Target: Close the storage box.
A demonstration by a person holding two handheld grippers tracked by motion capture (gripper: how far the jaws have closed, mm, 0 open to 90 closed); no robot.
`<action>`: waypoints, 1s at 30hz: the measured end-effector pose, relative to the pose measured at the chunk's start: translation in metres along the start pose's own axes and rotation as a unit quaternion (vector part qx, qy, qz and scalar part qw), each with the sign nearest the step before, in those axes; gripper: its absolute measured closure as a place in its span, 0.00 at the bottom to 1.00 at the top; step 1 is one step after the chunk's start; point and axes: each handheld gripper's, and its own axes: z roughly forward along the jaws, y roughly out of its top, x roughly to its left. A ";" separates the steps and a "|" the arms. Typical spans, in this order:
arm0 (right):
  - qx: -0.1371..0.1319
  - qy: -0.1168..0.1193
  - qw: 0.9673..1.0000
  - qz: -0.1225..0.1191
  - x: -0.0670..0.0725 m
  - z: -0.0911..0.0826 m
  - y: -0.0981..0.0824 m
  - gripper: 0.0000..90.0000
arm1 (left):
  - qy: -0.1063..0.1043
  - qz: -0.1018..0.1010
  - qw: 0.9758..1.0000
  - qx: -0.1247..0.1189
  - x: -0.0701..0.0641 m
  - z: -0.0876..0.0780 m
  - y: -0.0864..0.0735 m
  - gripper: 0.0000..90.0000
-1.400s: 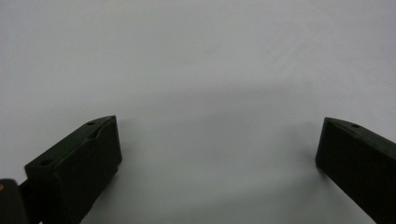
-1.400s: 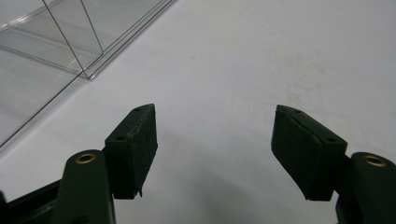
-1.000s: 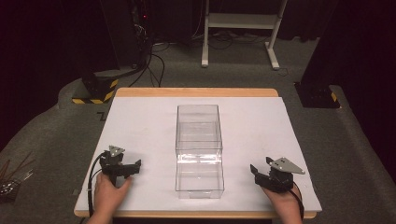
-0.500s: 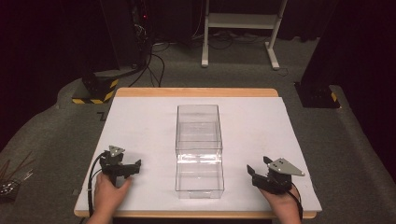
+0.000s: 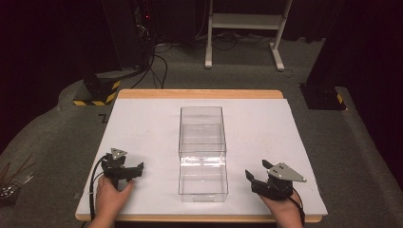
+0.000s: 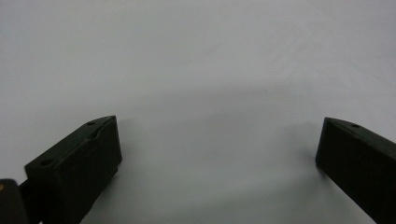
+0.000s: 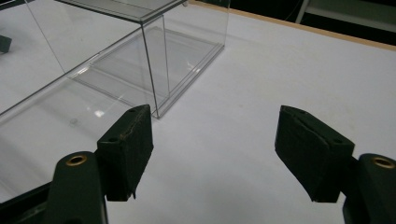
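Note:
A clear plastic box [image 5: 202, 152] stands in the middle of the white table [image 5: 142, 123]. It is long and see-through, with nothing visible inside. My left gripper [image 5: 130, 167] rests low on the table to the box's left, jaws wide open over bare white surface [image 6: 210, 140]. At the box's right stands my right gripper [image 5: 254, 176], held by a hand. It is open [image 7: 212, 149], and the clear box [image 7: 116, 60] lies ahead and to the left of its jaws, apart from them.
The table has a wooden edge [image 5: 199, 94] at the far side. Beyond it are a white stand [image 5: 247, 28], cables on the floor [image 5: 157, 57] and a yellow-black striped base [image 5: 97, 92]. A dark post base [image 5: 323, 95] sits at the right.
The right gripper has shifted slightly left, toward the box. The left gripper and the box have not moved.

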 end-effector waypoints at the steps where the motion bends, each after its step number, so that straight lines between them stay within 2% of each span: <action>1: -0.001 0.001 1.000 -0.002 0.001 0.000 0.001 0.31 | 0.000 0.000 1.000 0.000 0.000 0.000 0.000 0.00; 17: -0.010 0.023 1.000 -0.013 0.018 -0.006 0.007 0.30 | 0.000 0.000 1.000 -0.001 0.000 0.000 0.000 0.00; 30: -0.024 0.054 0.998 -0.024 0.037 -0.015 0.014 0.28 | 0.000 0.000 1.000 -0.001 0.000 0.000 0.000 0.00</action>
